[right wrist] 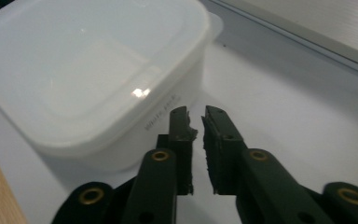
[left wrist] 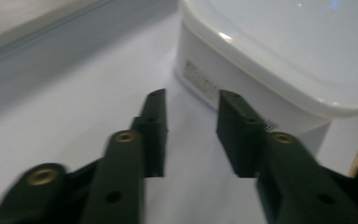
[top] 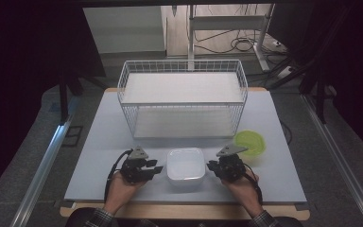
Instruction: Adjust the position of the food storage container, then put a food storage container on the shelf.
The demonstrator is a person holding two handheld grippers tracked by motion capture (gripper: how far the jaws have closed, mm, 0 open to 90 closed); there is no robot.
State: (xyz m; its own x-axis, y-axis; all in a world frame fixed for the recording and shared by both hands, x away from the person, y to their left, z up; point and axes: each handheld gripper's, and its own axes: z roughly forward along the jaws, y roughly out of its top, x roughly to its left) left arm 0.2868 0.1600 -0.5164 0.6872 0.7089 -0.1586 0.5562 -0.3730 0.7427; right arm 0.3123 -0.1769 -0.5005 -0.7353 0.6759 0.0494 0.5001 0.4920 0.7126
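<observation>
Tabletop (top: 99,142), pale grey, holds wire rack (top: 183,97); dim room (top: 23,56) behind.

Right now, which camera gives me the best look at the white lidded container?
The high view: the white lidded container shows whole, square, between the two grippers, in front of the wire basket. The left gripper view shows one corner and a labelled side wall; the right gripper view shows most of the lid, cut off at the frame's left edge.

The left gripper (left wrist: 191,135) holds its black jaws apart with nothing between them, aimed at the lidded white plastic container (left wrist: 279,60) on the pale worktop (left wrist: 74,107)
</observation>
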